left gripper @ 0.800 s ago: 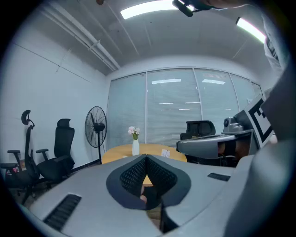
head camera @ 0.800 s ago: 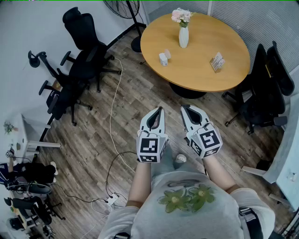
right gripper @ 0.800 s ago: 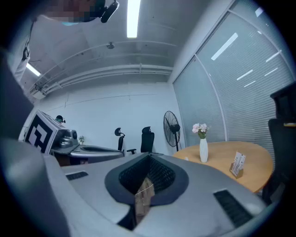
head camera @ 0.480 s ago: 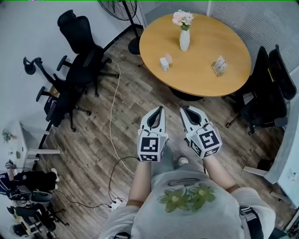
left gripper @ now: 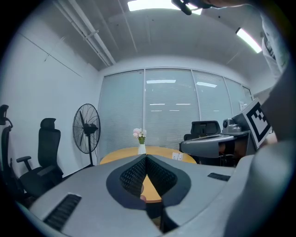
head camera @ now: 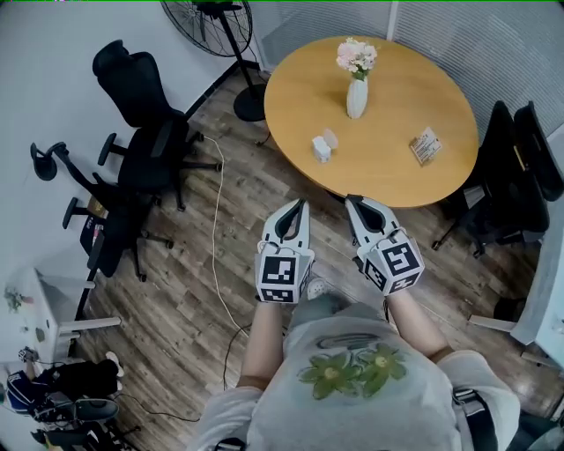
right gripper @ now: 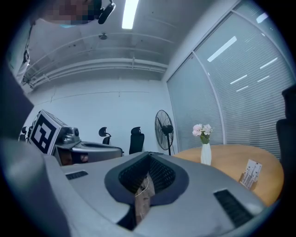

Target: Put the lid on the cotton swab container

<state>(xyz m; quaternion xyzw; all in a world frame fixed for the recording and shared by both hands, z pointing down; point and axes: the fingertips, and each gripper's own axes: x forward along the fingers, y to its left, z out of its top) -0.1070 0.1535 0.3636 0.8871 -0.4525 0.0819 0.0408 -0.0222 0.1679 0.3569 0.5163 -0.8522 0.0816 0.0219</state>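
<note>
Both claws are closed and hold nothing. The left gripper (head camera: 298, 206) has its two grey jaws pressed tip to tip, and in the left gripper view only a thin wedge of table shows behind the black ribbed pads. The right gripper (head camera: 352, 202) is the same, jaws together, with brown floor showing in the slot below the pads. They are held side by side, near each other but apart, in front of the person's grey shirt with a green flower print (head camera: 348, 370), and both point forward over the dark wood-plank floor (head camera: 176, 299).

Just ahead of the jaw tips is the near edge of the round light-wood table (head camera: 291, 106). The small white cotton swab container (head camera: 321, 150) stands on it toward that near edge, well apart from both grippers, with a pale rounded piece (head camera: 330, 138) just beside it. It is too small to tell whether that piece is the lid. Farther back on the table stands a white vase of pink flowers (head camera: 357, 95), and to the right a small printed card stand (head camera: 426, 145).

Black office chairs (head camera: 141, 106) stand to the left, and more black chairs (head camera: 502, 185) crowd the table's right side. A black pedestal fan (head camera: 207, 19) stands behind the table's left, and a white cable (head camera: 216, 229) trails across the floor on the left.
</note>
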